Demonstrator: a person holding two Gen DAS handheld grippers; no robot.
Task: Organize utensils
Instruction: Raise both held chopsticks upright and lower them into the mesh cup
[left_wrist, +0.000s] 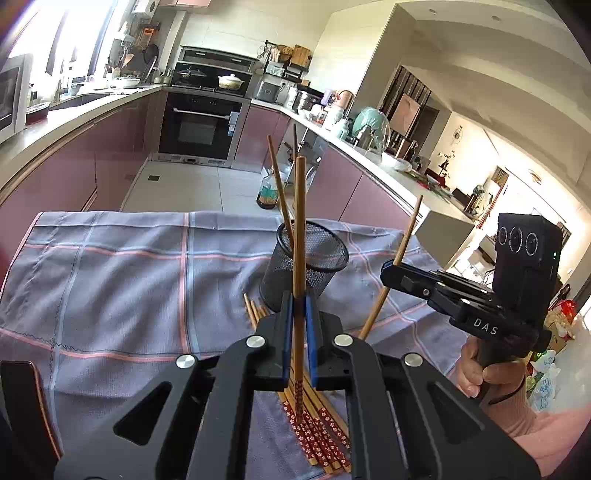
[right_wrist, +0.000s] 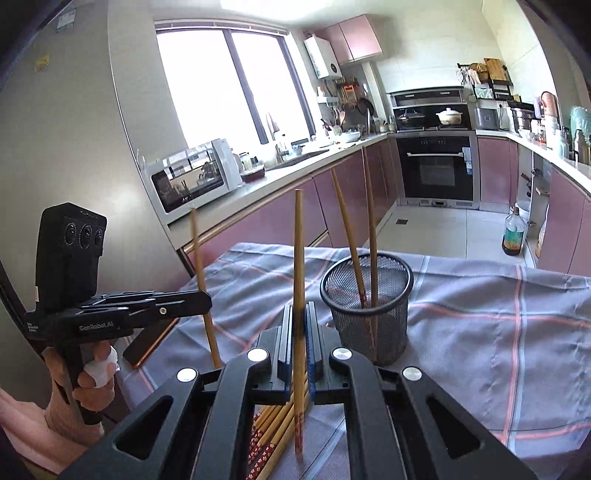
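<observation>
left gripper (left_wrist: 299, 302): clenched on one chopstick (left_wrist: 299, 221), stick upright between the blue pads, plain tip up at 12 o'clock, red patterned end hanging below the jaws.
right gripper (right_wrist: 300, 314): clenched on a second chopstick (right_wrist: 298, 258), same upright pose, red end poking out under the jaws.
cross view: each gripper shows in the other's camera, left one at 9 o'clock of the right view, right one at 3 o'clock of the left view, each with its stick slanted through the jaws.
mesh cup (right_wrist: 365, 291): black wire holder, upright on the cloth, at about 1 o'clock from the right gripper and just past 12 o'clock from the left one.
already in cup: two chopsticks (right_wrist: 354, 236) leaning inside, tips up, red ends down.
loose pile (left_wrist: 317, 432): several chopsticks lying flat on the cloth at 6 o'clock under the left gripper, red ends toward the camera; exact count cannot tell, partly hidden by the jaws.
cloth (left_wrist: 129, 277): grey plaid, covers the table, cup and pile both on it.
progress: early to middle, judged; two sticks stowed, two in the air, the bigger share on the cloth.
left to do: drop both held sticks into the cup, then work through the pile.
watch: cup is light mesh, a slanted stick hitting the rim could tip it.
</observation>
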